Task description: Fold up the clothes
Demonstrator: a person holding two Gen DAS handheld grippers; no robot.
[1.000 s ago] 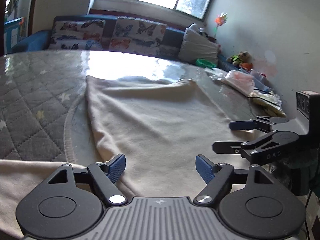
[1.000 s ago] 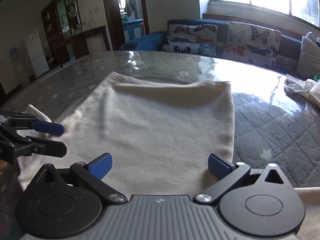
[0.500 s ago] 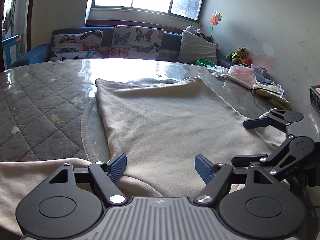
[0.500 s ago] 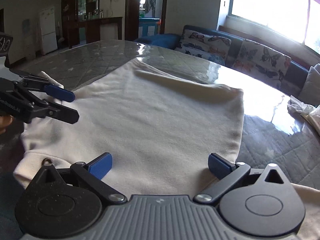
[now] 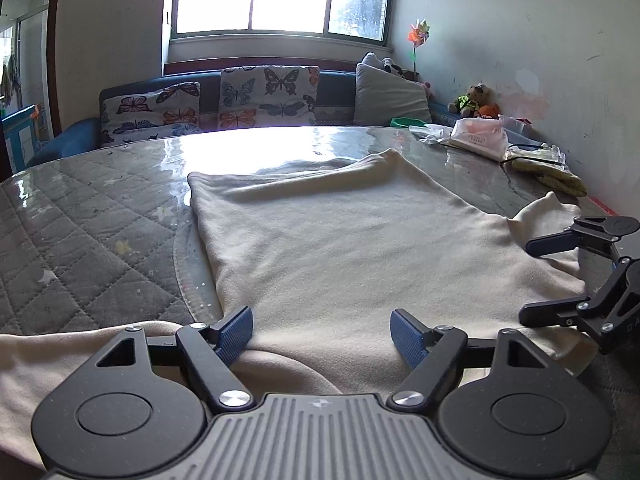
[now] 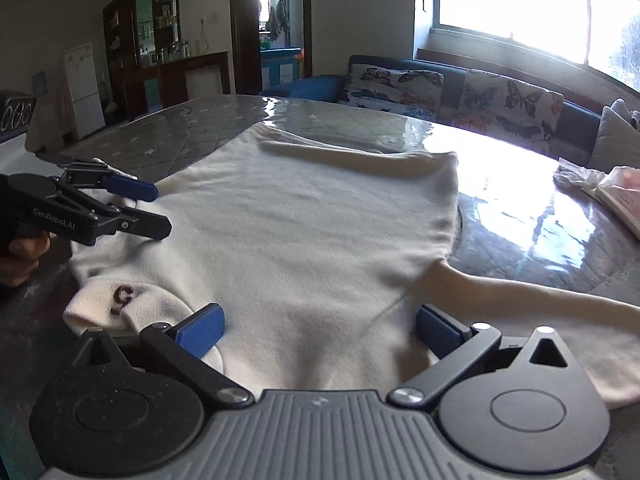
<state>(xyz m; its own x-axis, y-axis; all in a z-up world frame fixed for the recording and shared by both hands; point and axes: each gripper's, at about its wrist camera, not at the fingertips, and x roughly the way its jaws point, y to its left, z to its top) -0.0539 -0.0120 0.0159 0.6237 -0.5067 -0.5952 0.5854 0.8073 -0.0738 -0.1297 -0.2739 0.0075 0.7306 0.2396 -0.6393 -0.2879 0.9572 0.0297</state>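
Note:
A cream sweatshirt (image 5: 340,240) lies flat on the quilted table, its hem folded at the far end; it also shows in the right wrist view (image 6: 300,240), with a sleeve (image 6: 540,296) stretched to the right and a collar with a brown mark (image 6: 122,298) at the near left. My left gripper (image 5: 322,330) is open and empty, low over the near edge by the left sleeve (image 5: 60,356). My right gripper (image 6: 318,330) is open and empty over the shoulder area. Each gripper shows in the other's view, the right (image 5: 560,276) and the left (image 6: 132,206), both open.
The table (image 5: 80,220) has a glossy cover. Plastic bags and packets (image 5: 480,140) lie at its far right by the wall. A sofa with butterfly cushions (image 5: 260,96) stands behind. A cabinet and fridge (image 6: 84,88) stand across the room.
Both grippers have drawn back toward the near end of the sweatshirt, so more of it shows, including collar and sleeves. Both stayed open.

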